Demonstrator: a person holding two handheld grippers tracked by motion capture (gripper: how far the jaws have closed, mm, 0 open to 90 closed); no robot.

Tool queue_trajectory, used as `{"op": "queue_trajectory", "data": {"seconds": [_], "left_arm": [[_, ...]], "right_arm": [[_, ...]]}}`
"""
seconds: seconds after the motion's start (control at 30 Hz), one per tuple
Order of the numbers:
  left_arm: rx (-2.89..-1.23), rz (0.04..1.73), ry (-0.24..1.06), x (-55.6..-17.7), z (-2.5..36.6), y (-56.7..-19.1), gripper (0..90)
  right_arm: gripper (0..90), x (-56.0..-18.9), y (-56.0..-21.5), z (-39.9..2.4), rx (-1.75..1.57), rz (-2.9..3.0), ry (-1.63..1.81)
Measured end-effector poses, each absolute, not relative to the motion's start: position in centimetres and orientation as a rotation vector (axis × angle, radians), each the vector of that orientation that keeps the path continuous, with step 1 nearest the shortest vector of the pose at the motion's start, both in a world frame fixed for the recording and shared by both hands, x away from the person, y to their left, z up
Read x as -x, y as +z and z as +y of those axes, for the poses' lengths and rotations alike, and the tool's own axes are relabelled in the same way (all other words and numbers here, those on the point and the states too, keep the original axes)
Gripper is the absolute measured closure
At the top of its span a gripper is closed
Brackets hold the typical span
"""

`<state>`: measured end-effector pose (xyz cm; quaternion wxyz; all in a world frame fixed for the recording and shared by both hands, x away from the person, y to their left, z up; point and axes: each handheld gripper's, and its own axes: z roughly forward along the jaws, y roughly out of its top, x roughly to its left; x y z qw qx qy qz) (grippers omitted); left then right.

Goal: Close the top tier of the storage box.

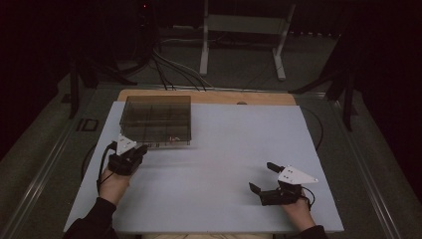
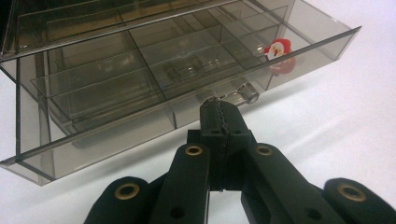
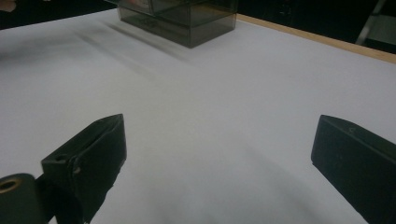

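Observation:
A smoky see-through box (image 1: 157, 119) with inner compartments stands at the far left of the white table (image 1: 224, 144). A small red and white Santa figure (image 2: 278, 49) sits in a compartment near its front right corner. My left gripper (image 1: 142, 148) is shut, its toothed jaws pressed together, tips right at a small clear tab (image 2: 245, 93) on the front of the box (image 2: 140, 70). Whether the tips pinch that tab I cannot tell. My right gripper (image 1: 262, 176) rests open over bare table at the near right, jaws wide apart, nothing between them (image 3: 217, 140). The box (image 3: 187, 18) lies far ahead of it.
A wooden strip (image 1: 224, 97) runs along the table's far edge. Behind it on the floor are cables (image 1: 169, 69) and a white metal stand (image 1: 244, 30). Bare white surface stretches between the two grippers and to the right of the box.

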<state>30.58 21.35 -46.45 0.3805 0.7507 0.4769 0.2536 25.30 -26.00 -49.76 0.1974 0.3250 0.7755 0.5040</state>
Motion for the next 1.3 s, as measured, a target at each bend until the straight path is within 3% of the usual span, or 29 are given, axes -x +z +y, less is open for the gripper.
{"op": "queue_trajectory", "data": {"seconds": [1.3], "left_arm": [[-1.936, 1.237, 0.630, -31.9, 21.5, -47.3, 89.5]], "right_arm": [[3.1, -25.3, -49.8, -26.1, -0.912, 2.169, 1.410]]}}
